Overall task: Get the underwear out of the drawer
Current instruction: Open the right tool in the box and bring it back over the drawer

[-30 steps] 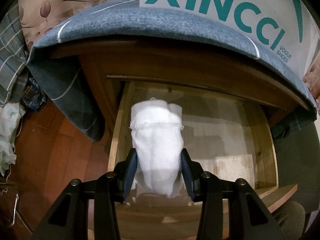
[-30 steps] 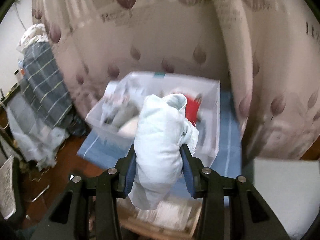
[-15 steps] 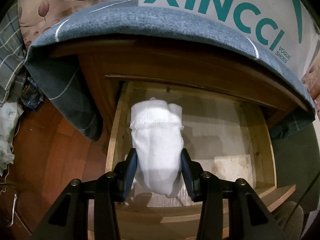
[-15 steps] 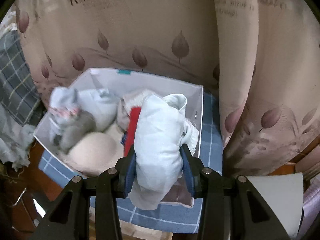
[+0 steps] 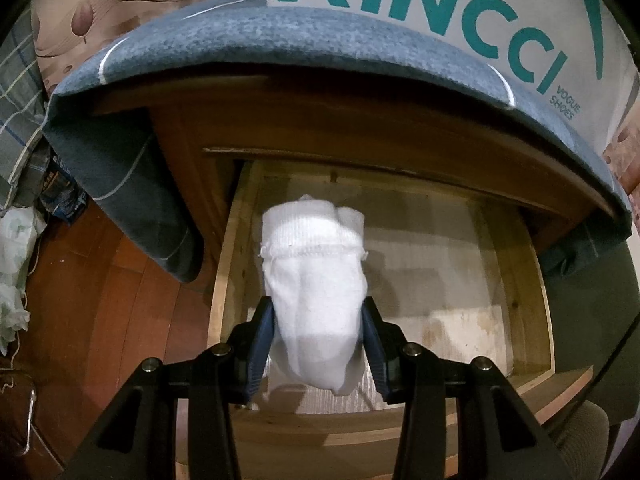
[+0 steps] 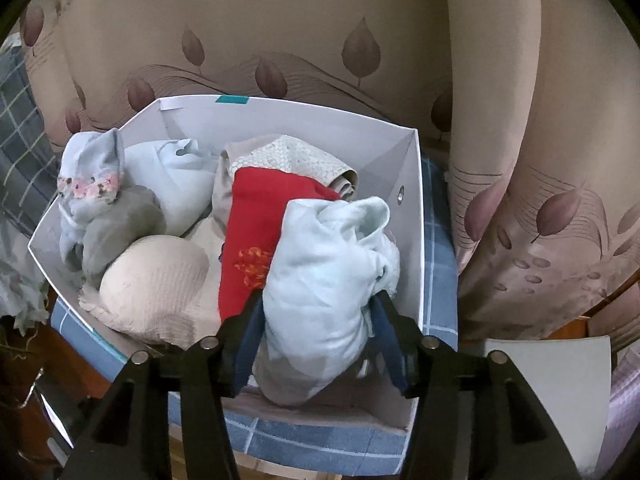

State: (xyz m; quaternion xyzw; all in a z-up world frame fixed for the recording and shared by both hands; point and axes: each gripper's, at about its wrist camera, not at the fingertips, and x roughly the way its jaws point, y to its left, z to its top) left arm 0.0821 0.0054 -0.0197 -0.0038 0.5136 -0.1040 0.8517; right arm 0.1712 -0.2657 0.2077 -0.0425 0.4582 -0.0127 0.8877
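A: The right gripper [image 6: 318, 334] is over the white cardboard box [image 6: 412, 216] on the cabinet top; its jaws are opening around the rolled pale-blue cotton underwear [image 6: 324, 280].

B: Let the roll settle beside the red folded garment [image 6: 256, 224] before lifting clear.

A: And the left gripper [image 5: 318, 344]?

B: Clamped on the rolled white ribbed underwear [image 5: 316, 280] above the open wooden drawer [image 5: 516, 280], which looks empty. I'd carry that roll to the box too.

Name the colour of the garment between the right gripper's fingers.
Pale blue garment, best seen in the right wrist view.
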